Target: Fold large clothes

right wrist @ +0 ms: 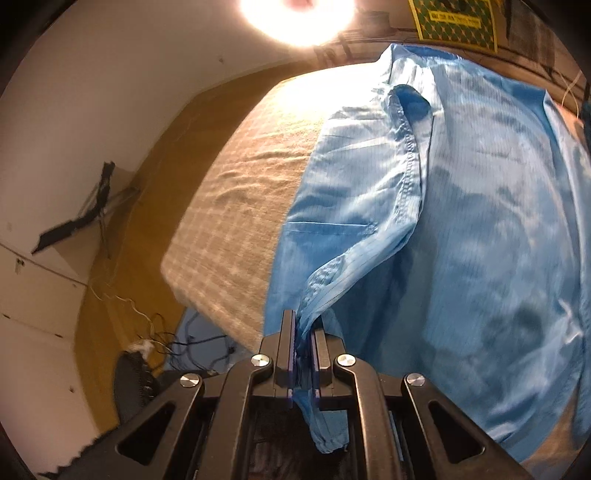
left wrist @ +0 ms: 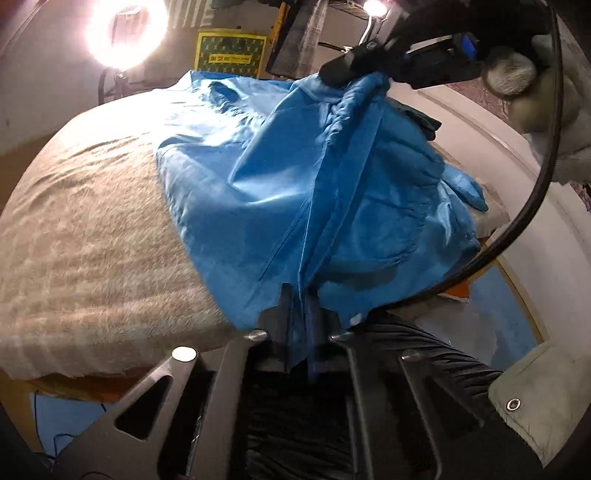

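Note:
A large blue garment [left wrist: 280,184] lies spread over a beige textured blanket [left wrist: 81,236] on a table. My left gripper [left wrist: 301,306] is shut on a bunched edge of the blue cloth at the near side. In the left wrist view my right gripper [left wrist: 354,68] holds a gathered fold of the same garment up at the far right, so the fabric rises in a ridge between the two. In the right wrist view the right gripper [right wrist: 303,334] is shut on a thin strip of the blue garment [right wrist: 461,221], and a cuff end hangs below its pads.
A bright lamp [left wrist: 125,29] glares at the back left, beside a yellow-and-green box [left wrist: 231,51]. A black cable [left wrist: 532,199] arcs across the right side. A person's fur-trimmed sleeve [left wrist: 513,74] is at the upper right. Loose wires [right wrist: 155,332] lie on the floor below the blanket's edge [right wrist: 207,280].

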A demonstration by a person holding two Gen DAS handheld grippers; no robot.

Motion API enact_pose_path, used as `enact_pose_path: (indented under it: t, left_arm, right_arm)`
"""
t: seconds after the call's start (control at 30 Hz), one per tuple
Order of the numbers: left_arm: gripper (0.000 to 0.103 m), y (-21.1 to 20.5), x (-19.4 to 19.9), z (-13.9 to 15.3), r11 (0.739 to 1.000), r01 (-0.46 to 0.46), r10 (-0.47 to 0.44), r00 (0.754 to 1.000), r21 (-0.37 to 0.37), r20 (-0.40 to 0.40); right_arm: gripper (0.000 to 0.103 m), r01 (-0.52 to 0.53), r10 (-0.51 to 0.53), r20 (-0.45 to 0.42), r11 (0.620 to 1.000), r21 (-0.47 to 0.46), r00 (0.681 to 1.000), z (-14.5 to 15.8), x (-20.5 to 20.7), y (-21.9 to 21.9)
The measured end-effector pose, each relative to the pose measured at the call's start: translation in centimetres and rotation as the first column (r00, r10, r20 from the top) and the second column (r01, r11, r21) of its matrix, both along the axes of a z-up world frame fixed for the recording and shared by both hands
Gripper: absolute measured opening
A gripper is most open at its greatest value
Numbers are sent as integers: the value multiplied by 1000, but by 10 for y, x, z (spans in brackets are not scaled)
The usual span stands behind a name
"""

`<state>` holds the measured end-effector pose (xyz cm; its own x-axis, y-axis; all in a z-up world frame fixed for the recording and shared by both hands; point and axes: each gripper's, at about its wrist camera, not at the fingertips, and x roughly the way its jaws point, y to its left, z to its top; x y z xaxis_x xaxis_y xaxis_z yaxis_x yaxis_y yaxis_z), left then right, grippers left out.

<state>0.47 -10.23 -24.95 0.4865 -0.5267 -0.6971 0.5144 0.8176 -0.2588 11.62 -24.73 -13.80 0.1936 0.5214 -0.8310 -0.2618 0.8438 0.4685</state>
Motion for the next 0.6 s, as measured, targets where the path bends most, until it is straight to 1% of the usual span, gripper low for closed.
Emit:
enact_pose_path:
  t: [0.1, 0.17, 0.2, 0.23, 0.27, 0.33, 0.37, 0.43, 0.5, 0.57, 0.6]
  left_arm:
    - [3, 22, -6, 6, 996, -18, 17, 1000, -90, -10]
    - [3, 34, -9, 9, 990, -9, 6, 1000, -140, -20]
    - [3, 39, -12, 10, 986, 3, -9, 999, -166, -36]
    - [3, 45, -15, 8, 984, 9, -21, 998, -180, -64]
    - [3, 50, -16, 6, 983, 2, -21, 995, -184, -102]
    - [3, 63, -15, 2, 978, -35, 4, 988, -204, -152]
    - [3, 74, -14, 1, 972, -71, 31, 984, -225, -175]
    - [3, 91, -7, 0, 957, -131, 79, 976, -258, -202]
    - [3, 110, -7, 0, 931, -197, 126, 964, -308, -235]
    - [3, 124, 0, -1, 908, -250, 165, 951, -336, -262]
    - [3, 125, 1, -2, 906, -259, 175, 949, -334, -263]
  right_arm:
    - [4, 15, -14, -14, 998, 55, 1000, 0, -4, 1]
    - [5, 33, -32, -12, 998, 61, 999, -4, -7, -3]
    - [7, 44, -44, -10, 998, 49, 999, -8, -9, -7]
    - [13, 54, -54, -17, 998, 27, 998, -16, -11, -11]
    - [18, 59, -59, -25, 998, -8, 998, -25, -13, -14]
    - [46, 52, -55, -35, 997, -59, 998, -39, -20, -19]
    - [50, 54, -57, -38, 996, -71, 998, -46, -25, -24]
    - [59, 61, -64, -73, 997, -37, 995, -58, -33, -33]
    - [60, 74, -73, -108, 997, 7, 991, -69, -40, -40]
    - [55, 79, -77, -133, 997, 15, 988, -80, -45, -40]
    - [43, 77, -71, -159, 997, 30, 985, -88, -47, -38]
